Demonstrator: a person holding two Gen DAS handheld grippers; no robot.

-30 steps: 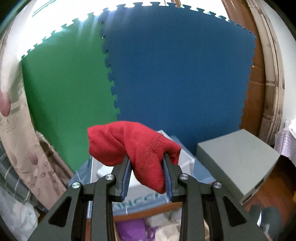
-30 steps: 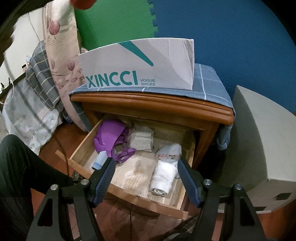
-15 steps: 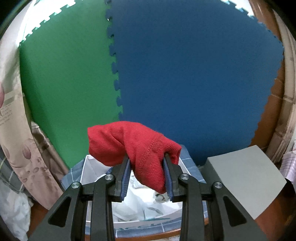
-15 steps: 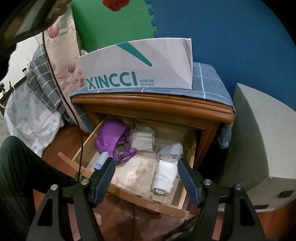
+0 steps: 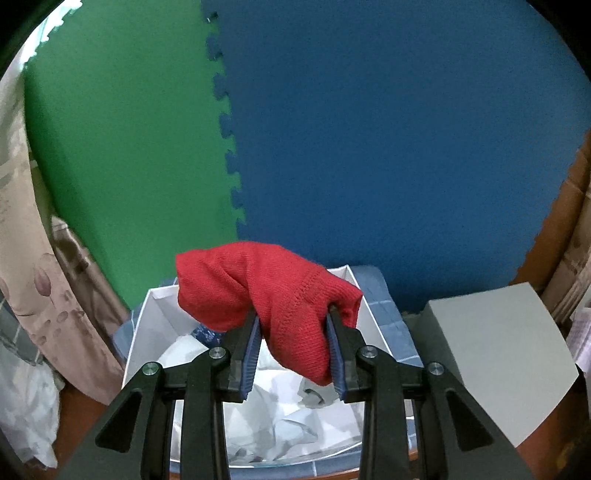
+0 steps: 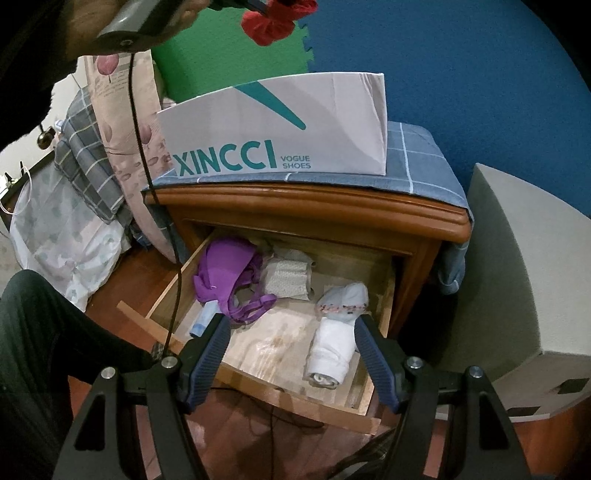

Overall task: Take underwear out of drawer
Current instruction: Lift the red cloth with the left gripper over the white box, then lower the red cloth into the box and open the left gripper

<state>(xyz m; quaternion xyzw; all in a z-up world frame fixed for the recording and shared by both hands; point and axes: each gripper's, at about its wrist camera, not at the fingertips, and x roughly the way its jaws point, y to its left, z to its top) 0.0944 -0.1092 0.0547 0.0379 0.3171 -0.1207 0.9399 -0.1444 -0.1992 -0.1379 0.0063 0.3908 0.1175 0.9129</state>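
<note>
1. Underwear comes first in the left wrist view: a red knit piece is clamped between the narrowed jaws of the left gripper, its free end bunched up and flopping to the left over one finger. It hangs just above the open white box, which already holds crumpled pale cloth. Green and blue foam mats fill the background, and a grey box stands at right. Judging by this, the red piece is out of the drawer and only needs dropping into the box.

2. In the right wrist view, the drawer of the wooden nightstand is pulled open. Inside lie a purple bra, a beige folded piece just beside it, a pale blue tube at the front left, and a white roll with a patterned bundle touching its far end. So several items appear left to take. The right gripper hovers above the drawer front, tilted downward, jaws wide and holding nothing. At the top edge the left gripper, held in a hand, carries the red piece above the shoe box on the nightstand's checked cloth; its cable trails down.
</note>
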